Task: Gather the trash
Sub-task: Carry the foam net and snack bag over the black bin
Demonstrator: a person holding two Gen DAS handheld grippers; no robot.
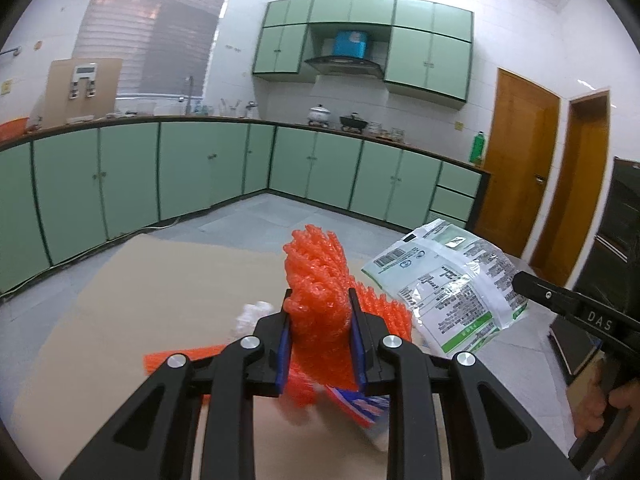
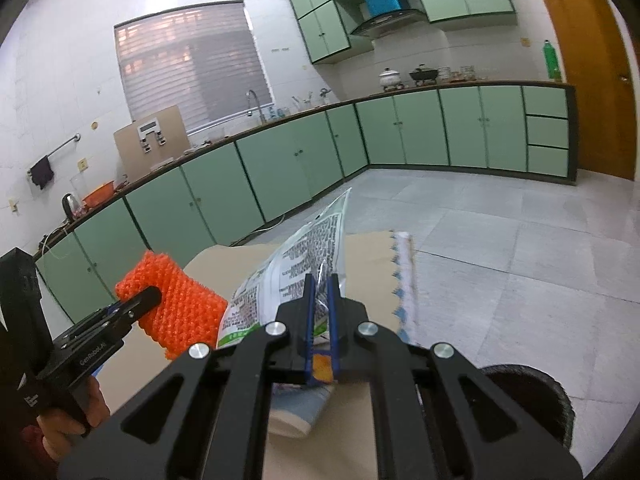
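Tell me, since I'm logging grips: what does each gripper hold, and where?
Left gripper clamps the orange foam net around its middle. Right gripper pinches the printed plastic bag at its lower edge.

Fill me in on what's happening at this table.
A person is clearing trash with a handheld claw in each hand. The left claw is clamped on a wad of orange foam netting, held above the cardboard-covered table. The right claw is shut on a green and white plastic food bag, also lifted off the surface. A white crumpled scrap and a red, white and blue wrapper are still lying on the cardboard.
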